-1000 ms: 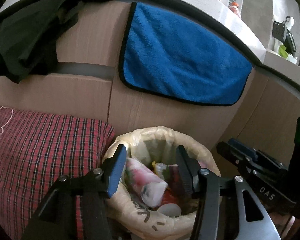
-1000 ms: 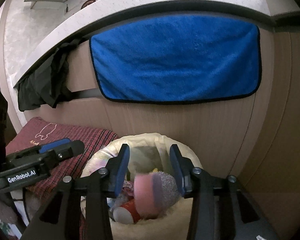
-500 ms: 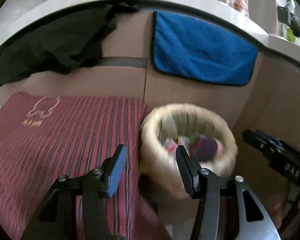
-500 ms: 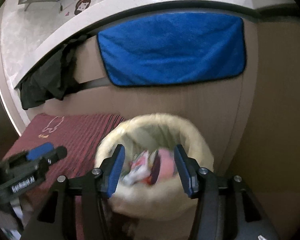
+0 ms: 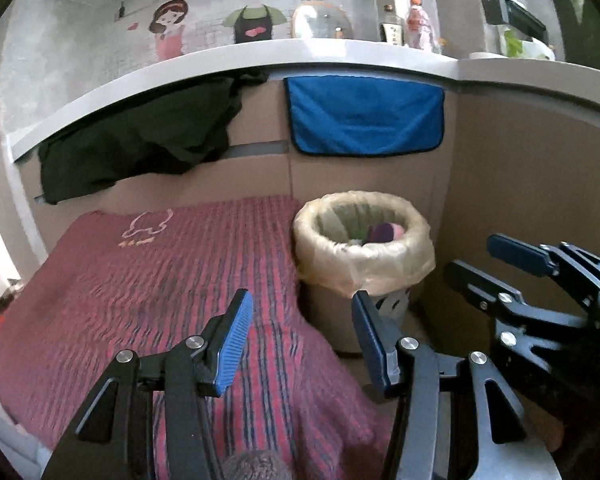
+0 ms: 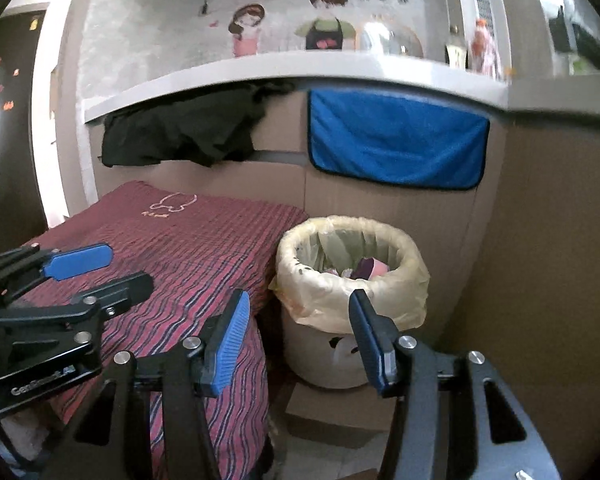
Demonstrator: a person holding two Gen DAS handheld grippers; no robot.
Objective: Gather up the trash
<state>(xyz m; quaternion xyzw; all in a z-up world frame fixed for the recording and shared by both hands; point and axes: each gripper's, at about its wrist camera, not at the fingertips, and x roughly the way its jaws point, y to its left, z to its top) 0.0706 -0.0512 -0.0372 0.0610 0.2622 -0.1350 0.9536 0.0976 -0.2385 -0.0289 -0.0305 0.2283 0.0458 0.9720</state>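
A round waste bin (image 5: 364,256) (image 6: 352,280) with a pale yellow liner stands against the cardboard-brown wall, right of a low bed. Trash lies inside it, with a purple and pink piece (image 5: 384,232) (image 6: 370,267) on top. My left gripper (image 5: 300,336) hangs open and empty over the bed's corner, short of the bin. My right gripper (image 6: 298,338) is open and empty too, a little in front of the bin. Each gripper shows in the other's view: the right one (image 5: 508,264) at the right edge, the left one (image 6: 96,272) at the left edge.
A red striped blanket (image 5: 160,280) (image 6: 172,240) covers the bed. A blue towel (image 5: 364,120) (image 6: 396,144) and a black garment (image 5: 140,148) (image 6: 188,132) hang from a white ledge (image 5: 260,52) that carries bottles. Something grey and fuzzy (image 5: 256,466) lies at the bottom edge.
Both grippers have pulled back from right over the bin, which now looks smaller and farther. The pink and purple piece that was between the right fingers now lies in the bin.
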